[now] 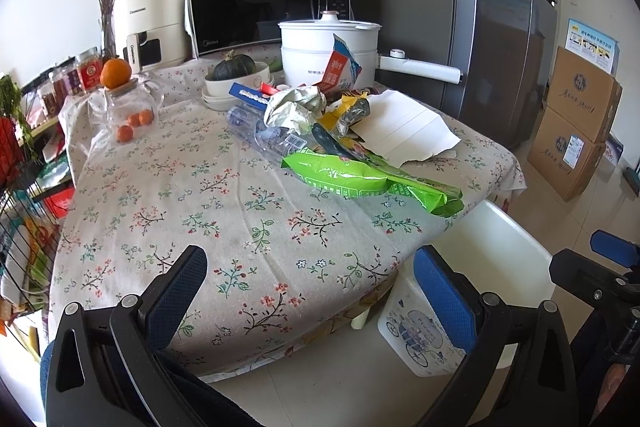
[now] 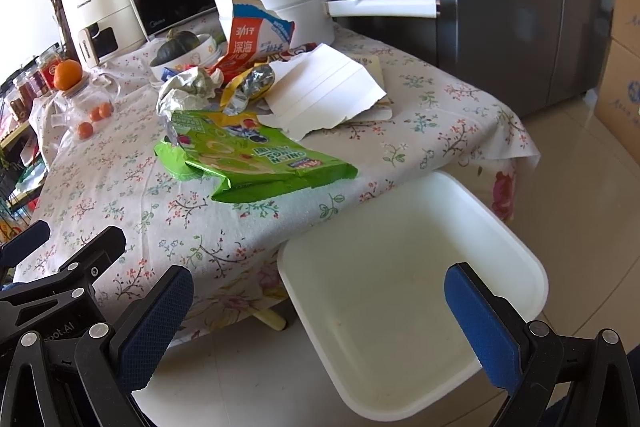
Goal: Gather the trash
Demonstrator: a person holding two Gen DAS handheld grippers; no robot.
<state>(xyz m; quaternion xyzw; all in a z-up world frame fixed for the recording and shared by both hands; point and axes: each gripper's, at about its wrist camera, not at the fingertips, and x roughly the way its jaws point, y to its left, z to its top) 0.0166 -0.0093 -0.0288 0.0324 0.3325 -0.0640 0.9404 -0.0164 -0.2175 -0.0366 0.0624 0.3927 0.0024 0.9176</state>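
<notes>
Left gripper (image 1: pixel 310 281): fingers spread, empty, above the worktop (image 1: pixel 160 187).
Right gripper (image 2: pixel 320 311): fingers spread, empty, over white bin (image 2: pixel 400 267).
Trash: green snack bag (image 2: pixel 256 159) nearest the worktop edge.

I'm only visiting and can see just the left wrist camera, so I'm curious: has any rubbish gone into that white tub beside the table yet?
Observer: Not yet. The right wrist view looks straight down into the white tub, and its bottom is bare.
Operator: And the green bag, what was in it? I only see it from the side.
Observer: The right wrist view shows the face of the green bag. It is printed "ONION RINGS".
</notes>
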